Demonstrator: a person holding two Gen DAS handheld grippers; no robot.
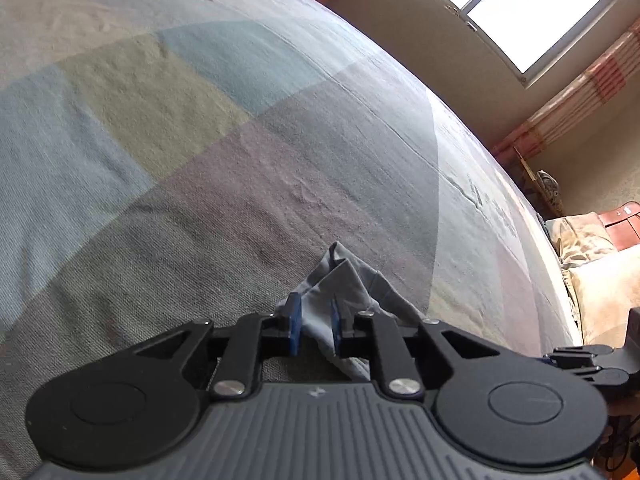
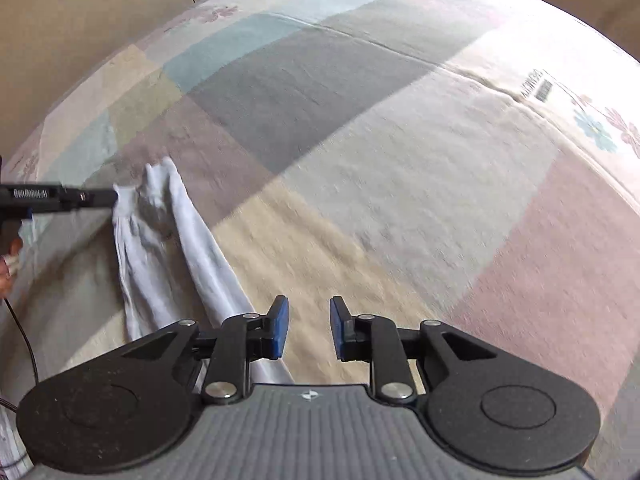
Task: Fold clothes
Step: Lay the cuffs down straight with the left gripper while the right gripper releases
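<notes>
A pale grey-blue garment (image 2: 160,248) lies bunched in a long strip on the patchwork bed cover (image 2: 360,160). In the left wrist view my left gripper (image 1: 314,326) has a fold of this garment (image 1: 352,284) between its blue pads, with a gap still showing between the pads. In the right wrist view the left gripper (image 2: 114,198) touches the garment's far end. My right gripper (image 2: 308,328) is open and empty, just right of the garment's near end.
The bed cover has blue, green, grey, beige and pink squares. A window (image 1: 532,8) and striped curtains (image 1: 580,96) stand beyond the bed. Pillows (image 1: 592,272) lie at the right. A black cable (image 2: 24,336) hangs at the left.
</notes>
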